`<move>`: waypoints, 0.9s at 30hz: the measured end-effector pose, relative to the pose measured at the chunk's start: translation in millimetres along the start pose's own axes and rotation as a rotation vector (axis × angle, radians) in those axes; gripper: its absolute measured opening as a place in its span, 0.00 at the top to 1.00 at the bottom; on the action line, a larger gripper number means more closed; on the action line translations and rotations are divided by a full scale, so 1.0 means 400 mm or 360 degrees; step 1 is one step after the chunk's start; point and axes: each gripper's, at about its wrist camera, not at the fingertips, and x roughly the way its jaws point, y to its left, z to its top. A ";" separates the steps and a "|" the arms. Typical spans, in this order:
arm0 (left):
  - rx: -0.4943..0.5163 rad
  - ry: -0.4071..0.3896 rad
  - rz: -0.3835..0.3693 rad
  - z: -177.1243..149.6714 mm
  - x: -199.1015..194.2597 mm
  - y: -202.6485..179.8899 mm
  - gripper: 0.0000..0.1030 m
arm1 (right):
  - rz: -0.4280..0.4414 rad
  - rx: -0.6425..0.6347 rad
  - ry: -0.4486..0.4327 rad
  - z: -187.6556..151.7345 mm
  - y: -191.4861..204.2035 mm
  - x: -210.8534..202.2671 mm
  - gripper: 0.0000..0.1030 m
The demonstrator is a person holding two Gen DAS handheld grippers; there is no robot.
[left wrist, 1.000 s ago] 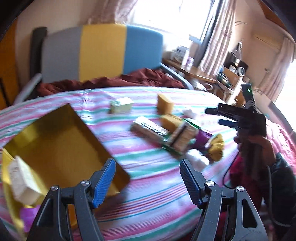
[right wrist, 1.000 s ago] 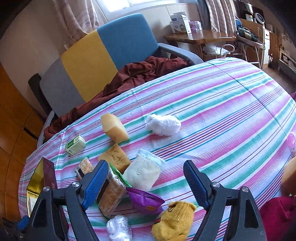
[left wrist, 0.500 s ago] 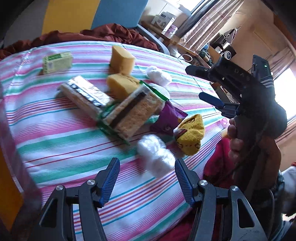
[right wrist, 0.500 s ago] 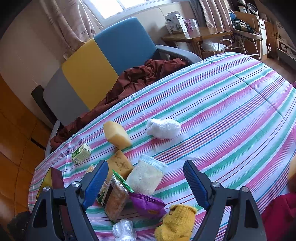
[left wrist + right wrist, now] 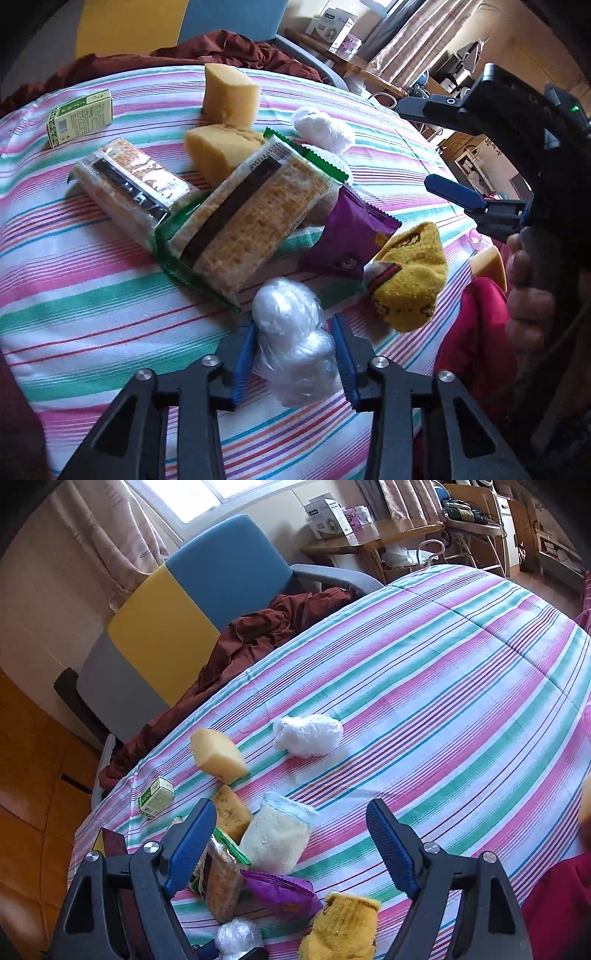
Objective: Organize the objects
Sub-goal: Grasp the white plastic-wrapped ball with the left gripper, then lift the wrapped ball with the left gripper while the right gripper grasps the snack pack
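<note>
Left claw (image 5: pixel 293 356) low at the near edge of the striped surface (image 5: pixel 92 295), its blue pads closed most of the way onto a crumpled clear plastic wad (image 5: pixel 291 336). Pads pressed against both flanks of the wad; likely a grip just taken, though whether the wad had left the cloth could not be told. Gripped low on its near half, with the far half bulging toward 12 o'clock beyond the tips.

Right claw (image 5: pixel 291 845) wide open, holding nothing, hovering over the pile. Judged to be waiting its turn while the left one worked.

From the left claw, clutter spread from 10 to 2 o'clock:
- Large cracker pack (image 5: pixel 255 218) at 11 o'clock, propped over a green wrapper and leaning on other items.
- Smaller cracker pack (image 5: pixel 129 184) beyond it at 10 o'clock.
- Purple sachet (image 5: pixel 347 236) at 1 o'clock, near the wad.
- Yellow knitted sock (image 5: pixel 410 280) at 2 o'clock, just beside the wad.
- Two yellow sponges (image 5: pixel 229 92) stacked at 12 o'clock, well off.
- A second white plastic wad (image 5: pixel 321 129) behind them.
- Small green carton (image 5: pixel 79 118) far at 10 o'clock, apart from the rest.

Things lay heaped and overlapping, unsorted. The wad sat at the outer edge of the heap, free of the other items, so it made an easy first pick. Soft and compressible; the pads could slip on the film if the squeeze were light.
</note>
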 end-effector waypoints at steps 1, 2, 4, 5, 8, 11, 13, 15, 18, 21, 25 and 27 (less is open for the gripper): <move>0.0014 -0.0009 0.0005 -0.007 -0.008 0.004 0.63 | -0.0007 0.0002 0.0002 0.000 -0.002 0.001 0.18; 0.0033 -0.0016 0.0015 -0.012 -0.014 0.005 0.63 | -0.0017 0.0004 0.0002 0.001 -0.004 0.001 0.18; 0.0074 -0.0033 0.0079 -0.031 -0.033 0.011 0.63 | -0.0028 0.0026 0.0002 0.002 -0.013 0.002 0.18; 0.0104 -0.0049 0.0103 -0.043 -0.045 0.018 0.63 | -0.0031 0.0042 0.0004 0.003 -0.019 0.003 0.18; 0.0157 -0.0098 0.0181 -0.081 -0.077 0.049 0.64 | -0.0042 0.0092 0.0015 0.004 -0.035 0.007 0.18; 0.0153 -0.0142 0.0225 -0.106 -0.100 0.083 0.64 | -0.0056 0.0120 0.0031 0.003 -0.044 0.011 0.18; 0.0144 -0.0157 0.0230 -0.112 -0.106 0.094 0.64 | -0.0069 0.0131 0.0044 0.002 -0.046 0.015 0.18; 0.0145 -0.0163 0.0234 -0.117 -0.108 0.096 0.64 | -0.0068 0.0144 0.0057 0.001 -0.050 0.017 0.18; 0.0181 -0.0179 0.0262 -0.124 -0.108 0.093 0.64 | 0.0037 0.0108 -0.0030 0.001 -0.032 -0.015 0.26; 0.0222 -0.0189 0.0292 -0.136 -0.108 0.084 0.64 | 0.0247 -0.0029 -0.0084 -0.004 0.023 -0.043 0.26; 0.0218 -0.0193 0.0287 -0.145 -0.116 0.094 0.64 | 0.0518 -0.0280 0.0108 -0.047 0.130 -0.024 0.28; 0.0216 -0.0194 0.0288 -0.147 -0.115 0.094 0.64 | 0.0608 -0.0399 0.0276 -0.085 0.181 0.001 0.28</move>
